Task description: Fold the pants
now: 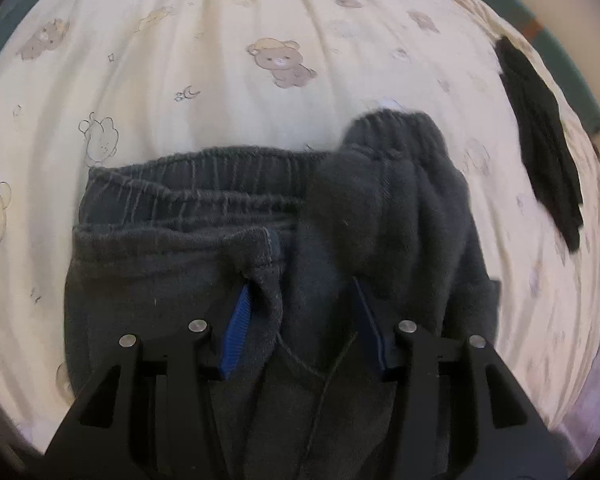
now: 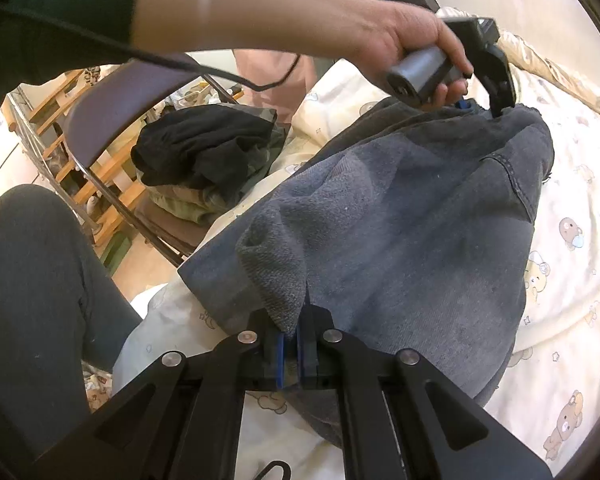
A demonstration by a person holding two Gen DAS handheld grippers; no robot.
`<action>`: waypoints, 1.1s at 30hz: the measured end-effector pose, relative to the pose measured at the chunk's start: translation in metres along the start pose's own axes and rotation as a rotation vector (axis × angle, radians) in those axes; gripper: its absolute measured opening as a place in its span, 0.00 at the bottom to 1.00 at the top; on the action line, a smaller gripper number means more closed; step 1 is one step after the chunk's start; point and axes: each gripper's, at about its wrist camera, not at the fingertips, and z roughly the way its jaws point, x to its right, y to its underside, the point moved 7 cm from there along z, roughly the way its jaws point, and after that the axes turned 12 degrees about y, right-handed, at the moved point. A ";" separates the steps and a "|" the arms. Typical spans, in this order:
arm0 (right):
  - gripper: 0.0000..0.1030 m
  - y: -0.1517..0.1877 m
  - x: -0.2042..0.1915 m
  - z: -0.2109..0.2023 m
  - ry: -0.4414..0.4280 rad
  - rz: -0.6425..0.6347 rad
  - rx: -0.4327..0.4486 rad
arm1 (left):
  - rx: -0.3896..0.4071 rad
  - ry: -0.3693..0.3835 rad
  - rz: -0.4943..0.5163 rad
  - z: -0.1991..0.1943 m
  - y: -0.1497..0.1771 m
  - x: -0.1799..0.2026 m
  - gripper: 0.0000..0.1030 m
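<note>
The left gripper (image 1: 300,300) points steeply down onto the pants (image 1: 204,272), its blue pads (image 1: 236,328) partly apart; a bunched fold of the dark grey cloth stands between them, against the left pad, and whether the right pad presses it I cannot tell. The right gripper (image 2: 290,354) has its pads nearly together, pinching a folded corner of the pants (image 2: 400,220).

From the right gripper the pants run away and up-right, their long axis reaching to the left gripper (image 2: 496,92) at the far end, where a hand (image 2: 412,48) holds its handle. Ahead of the left gripper the elastic waistband (image 1: 204,184) lies crosswise, with one end turned up to the right.

Under the pants is a cream sheet (image 1: 260,100) printed with bears. Right of the left gripper lies a black garment (image 1: 540,144). Left of the right gripper stands a chair (image 2: 112,100) with a pile of dark clothes (image 2: 204,152), and nearer, the person's leg (image 2: 36,280).
</note>
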 end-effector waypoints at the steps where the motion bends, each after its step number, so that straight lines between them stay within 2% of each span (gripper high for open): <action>1: 0.03 0.000 0.000 -0.001 0.007 -0.003 -0.001 | 0.007 -0.004 0.004 0.000 -0.001 0.000 0.06; 2: 0.03 0.000 0.000 -0.002 0.013 -0.011 0.002 | 0.004 -0.023 0.016 -0.002 0.000 0.002 0.05; 4: 0.03 -0.002 -0.001 -0.009 0.030 -0.039 0.029 | 0.038 -0.014 0.061 -0.019 -0.001 0.012 0.04; 7: 0.03 -0.011 -0.005 -0.028 0.043 -0.077 0.113 | 0.126 0.034 0.123 -0.066 -0.006 0.027 0.03; 10: 0.03 -0.018 -0.019 -0.037 0.015 -0.131 0.146 | 0.187 0.042 0.144 -0.109 -0.009 0.027 0.03; 14: 0.04 -0.025 -0.045 -0.030 -0.056 -0.192 0.126 | 0.241 0.017 0.077 -0.134 -0.004 -0.011 0.03; 15: 0.04 -0.024 -0.052 -0.018 -0.090 -0.201 0.081 | 0.242 -0.027 0.049 -0.132 0.000 -0.028 0.03; 17: 0.04 -0.022 -0.061 -0.004 -0.120 -0.215 0.060 | 0.234 -0.065 0.000 -0.121 0.010 -0.059 0.04; 18: 0.08 -0.019 -0.064 0.009 -0.147 -0.210 0.026 | 0.223 -0.111 -0.018 -0.111 0.017 -0.076 0.04; 20: 0.10 -0.007 -0.066 0.036 -0.196 -0.176 -0.096 | 0.176 -0.158 -0.059 -0.083 0.030 -0.097 0.13; 21: 0.14 -0.001 -0.067 0.046 -0.204 -0.168 -0.135 | 0.154 -0.170 -0.090 -0.073 0.036 -0.105 0.17; 23: 0.26 0.010 -0.066 0.052 -0.202 -0.157 -0.170 | 0.197 -0.159 -0.150 -0.077 0.039 -0.113 0.42; 24: 0.36 0.012 -0.067 0.048 -0.216 -0.154 -0.172 | 0.218 -0.126 -0.181 -0.084 0.041 -0.113 0.50; 25: 0.49 0.013 -0.068 0.036 -0.251 -0.141 -0.165 | 0.222 -0.073 -0.196 -0.091 0.045 -0.110 0.65; 26: 0.57 0.013 -0.068 0.025 -0.284 -0.126 -0.150 | 0.213 -0.040 -0.185 -0.098 0.052 -0.105 0.70; 27: 0.61 0.013 -0.067 0.011 -0.321 -0.112 -0.122 | 0.204 -0.039 -0.158 -0.106 0.059 -0.098 0.70; 29: 0.61 0.008 -0.055 -0.023 -0.368 -0.070 -0.019 | 0.192 -0.038 -0.079 -0.127 0.084 -0.084 0.70; 31: 0.61 -0.002 -0.025 -0.040 -0.351 0.060 0.032 | 0.169 -0.016 -0.019 -0.147 0.118 -0.070 0.70; 33: 0.61 -0.008 0.011 -0.054 -0.327 0.194 0.082 | 0.115 0.015 -0.033 -0.157 0.163 -0.059 0.70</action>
